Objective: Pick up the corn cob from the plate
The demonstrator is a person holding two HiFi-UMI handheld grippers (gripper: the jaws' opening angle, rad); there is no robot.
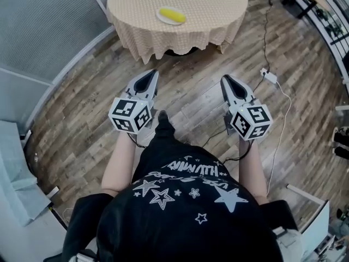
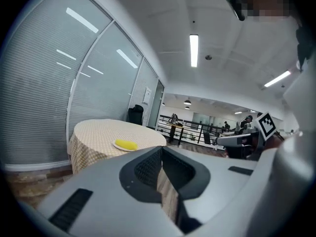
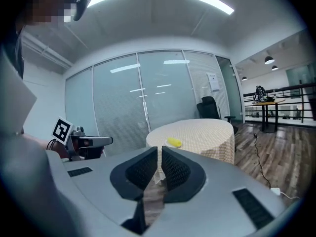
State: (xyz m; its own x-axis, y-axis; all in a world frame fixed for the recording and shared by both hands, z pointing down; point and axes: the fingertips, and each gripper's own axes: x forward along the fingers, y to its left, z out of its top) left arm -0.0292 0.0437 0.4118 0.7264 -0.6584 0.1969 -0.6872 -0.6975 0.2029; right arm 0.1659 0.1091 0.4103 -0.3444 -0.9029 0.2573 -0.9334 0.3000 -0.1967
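Corn cob [image 1: 172, 16] lies on its plate [image 1: 160, 17] on the table [image 1: 212, 4] at upper centre, well apart from left gripper [image 1: 154, 72] and right gripper [image 1: 224, 78], whose empty fingers [image 1: 147, 83] sit pinched together, presumably pending approach.

Head view: mounted above the person, facing steeply down. The left gripper [image 1: 154, 74] and right gripper [image 1: 225, 79] lie close below, with the table [image 1: 207, 4] far off at the top edge.

Gripper views: each faces almost level along its own jaws (wide-angle). Both share that distant table, and each shows the other gripper at its side.
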